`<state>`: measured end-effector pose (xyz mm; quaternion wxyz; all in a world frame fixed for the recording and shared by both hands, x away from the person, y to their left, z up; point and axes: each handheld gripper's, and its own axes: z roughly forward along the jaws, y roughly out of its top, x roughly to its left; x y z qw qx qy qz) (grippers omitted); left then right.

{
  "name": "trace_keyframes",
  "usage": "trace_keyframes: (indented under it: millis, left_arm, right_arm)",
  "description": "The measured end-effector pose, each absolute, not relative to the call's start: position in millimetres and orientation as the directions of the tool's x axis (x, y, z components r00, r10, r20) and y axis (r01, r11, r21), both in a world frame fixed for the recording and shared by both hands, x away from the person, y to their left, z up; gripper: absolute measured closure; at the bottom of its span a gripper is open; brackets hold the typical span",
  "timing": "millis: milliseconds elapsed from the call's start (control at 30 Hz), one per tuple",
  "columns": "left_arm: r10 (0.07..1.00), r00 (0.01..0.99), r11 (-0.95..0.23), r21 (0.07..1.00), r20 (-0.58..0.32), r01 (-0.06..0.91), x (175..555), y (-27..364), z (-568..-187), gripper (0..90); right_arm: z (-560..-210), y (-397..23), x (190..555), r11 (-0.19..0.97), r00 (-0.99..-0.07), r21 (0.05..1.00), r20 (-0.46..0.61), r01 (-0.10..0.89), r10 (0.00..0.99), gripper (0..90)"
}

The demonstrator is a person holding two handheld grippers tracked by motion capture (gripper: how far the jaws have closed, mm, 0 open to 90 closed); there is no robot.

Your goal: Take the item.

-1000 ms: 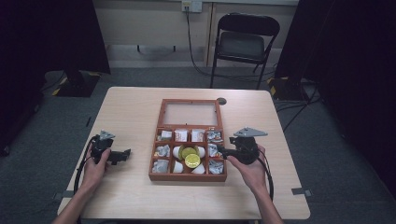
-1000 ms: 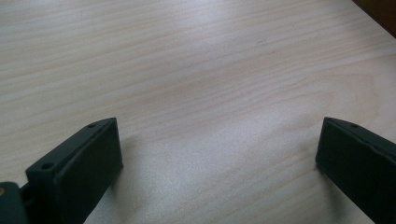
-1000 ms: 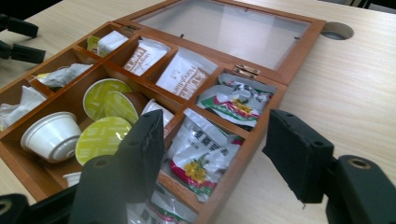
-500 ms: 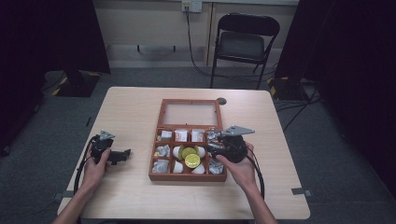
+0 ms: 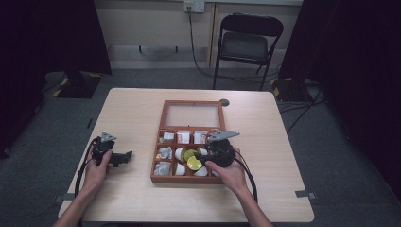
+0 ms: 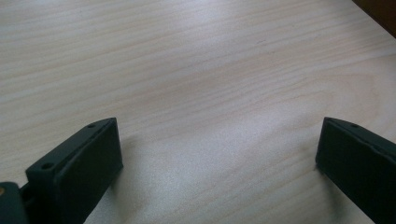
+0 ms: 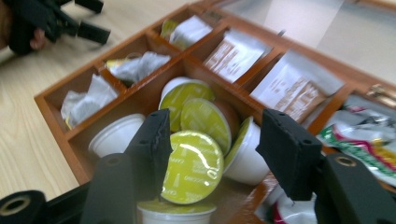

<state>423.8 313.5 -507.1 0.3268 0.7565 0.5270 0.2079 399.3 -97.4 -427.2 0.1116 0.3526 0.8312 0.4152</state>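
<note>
The right gripper (image 7: 212,154) is seen low over the middle section of a wooden box (image 7: 55,111), its jaws partly apart and just lately closing. Between them stands a small white cup with a shiny yellow-green foil lid (image 7: 192,167), tipped on edge so the lid faces the camera; one pad is just beside its rim, the other well clear, so no grip is made. Around it, in the same section, more such cups (image 7: 205,119) are heaped, some lid up, one white one (image 7: 114,134) on its side. The sections beyond are filled with crumpled grey sachets (image 7: 135,65) and flat white-and-brown packets (image 7: 236,53); a colourful wrapper (image 7: 362,128) lies in the section at the right. In the high view the box (image 5: 163,177) is set at the table's (image 5: 283,189) middle, its glass lid (image 5: 191,115) laid open behind it. The left gripper (image 5: 113,157) is held well to the box's left, its jaws wide apart over bare wood with nothing between them.
</note>
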Motion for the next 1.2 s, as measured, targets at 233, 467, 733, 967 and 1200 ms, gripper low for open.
trace_keyframes:
  millis: [233,467,733,967,1200]
  left_arm:
    - [0.933,0.358,-0.232,0.713,-0.029,0.661,423.8,313.6,-507.0,0.0]
    - [0.933,0.358,-0.232,0.713,-0.028,0.661,423.8,313.6,-507.0,0.0]
    - [0.933,0.358,-0.232,0.714,-0.028,0.661,423.8,313.6,-507.1,0.0]
    - [0.933,0.358,-0.231,0.713,-0.03,0.662,423.8,313.5,-507.1,0.0]
    - [0.933,0.358,-0.232,0.713,-0.029,0.661,423.8,313.6,-507.0,0.0]
  right_arm:
    - [-439.1,-85.0,398.5,0.46,-0.756,0.737,0.105,0.495,0.646,47.7]
    - [-448.5,-80.4,401.8,0.477,-0.763,0.718,0.117,0.507,0.635,48.9]
    - [-452.9,-75.1,400.4,0.516,-0.773,0.692,0.097,0.505,0.626,49.8]
    - [-453.8,-73.6,399.5,0.52,-0.779,0.69,0.101,0.503,0.619,51.5]
    - [-453.5,-67.8,395.8,0.532,-0.795,0.691,0.104,0.49,0.597,53.1]
